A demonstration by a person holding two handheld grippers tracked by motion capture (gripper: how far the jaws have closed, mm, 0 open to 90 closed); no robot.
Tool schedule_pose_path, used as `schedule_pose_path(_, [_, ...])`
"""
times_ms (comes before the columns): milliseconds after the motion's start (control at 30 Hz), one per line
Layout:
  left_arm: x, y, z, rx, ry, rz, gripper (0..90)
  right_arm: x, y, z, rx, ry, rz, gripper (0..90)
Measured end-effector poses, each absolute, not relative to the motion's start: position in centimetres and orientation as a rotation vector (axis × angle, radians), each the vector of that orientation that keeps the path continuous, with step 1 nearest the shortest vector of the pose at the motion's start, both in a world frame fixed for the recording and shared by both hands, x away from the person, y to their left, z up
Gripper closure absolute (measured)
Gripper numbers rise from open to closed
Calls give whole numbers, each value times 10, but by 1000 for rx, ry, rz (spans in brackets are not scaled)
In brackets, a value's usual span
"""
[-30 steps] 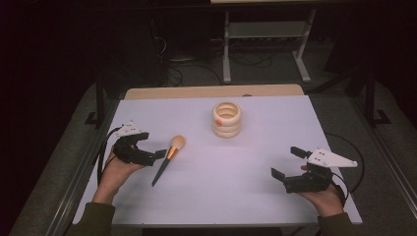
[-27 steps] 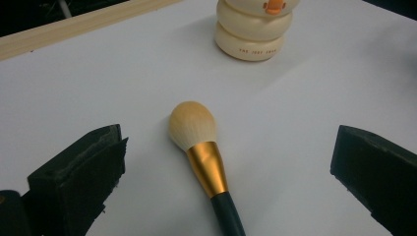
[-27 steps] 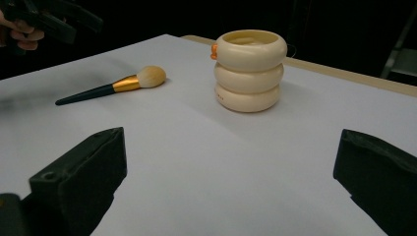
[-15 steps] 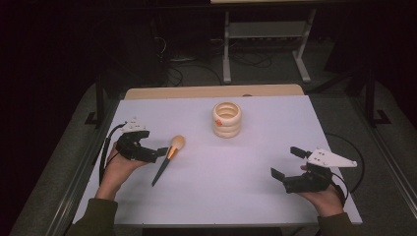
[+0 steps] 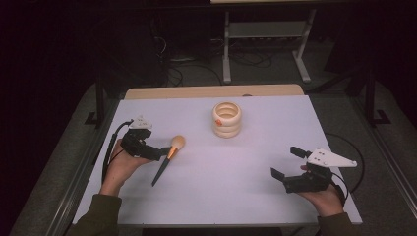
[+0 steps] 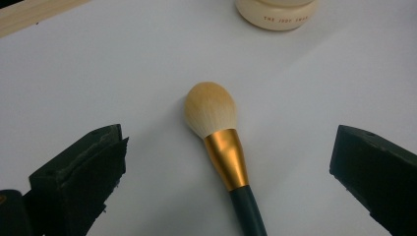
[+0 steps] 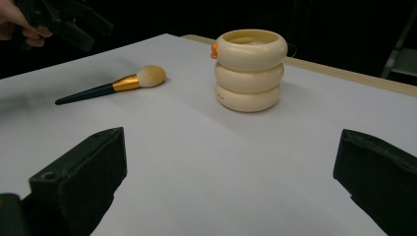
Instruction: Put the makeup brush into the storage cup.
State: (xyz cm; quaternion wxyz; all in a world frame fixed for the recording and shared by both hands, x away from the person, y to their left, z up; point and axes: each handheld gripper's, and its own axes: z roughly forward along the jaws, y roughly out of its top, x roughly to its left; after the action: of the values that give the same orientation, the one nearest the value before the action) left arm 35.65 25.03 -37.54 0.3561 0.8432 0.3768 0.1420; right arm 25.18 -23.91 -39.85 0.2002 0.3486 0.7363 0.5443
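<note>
While the brush [image 5: 168, 155] lies flat, a cream holder [image 5: 227, 119] stands beyond

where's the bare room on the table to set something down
The widest free patch is the white table between the makeup brush and the right tongs, in front of the cream ringed holder. The right back corner beyond the holder is bare too. It is crowded at the left, where the open left tongs straddle the brush.

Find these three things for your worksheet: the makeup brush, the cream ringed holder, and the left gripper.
makeup brush [image 6: 225, 155], left gripper view, on its gold ferrule.
cream ringed holder [image 7: 250, 73], right gripper view, on its middle ring.
left gripper [image 5: 158, 153], high view, midway between its fingertips, open beside the brush.
</note>
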Motion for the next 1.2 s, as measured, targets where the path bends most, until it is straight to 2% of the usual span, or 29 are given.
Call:
schedule_pose_path(533, [370,235,-388,2301,1037,314,0,253,-238,-399,972,2063,1518,0])
schedule_pose_path(600, [371,234,-390,2309,1044,310,37,252,-239,-399,980,2065,1519,0])
schedule_pose_path(767, [374,233,-395,2337,1071,297,61,253,-239,-399,979,2065,1518,0])
schedule_pose_path(867, [374,232,-397,2345,1078,276,133,253,-238,-399,979,2066,1517,0])
schedule_pose_path(1000, [376,232,-400,2360,1099,255,151,253,-238,-399,978,2066,1516,0])
schedule_pose_path(1200, [380,229,-405,2381,1139,204,246,253,-238,-399,981,2068,1516,0])
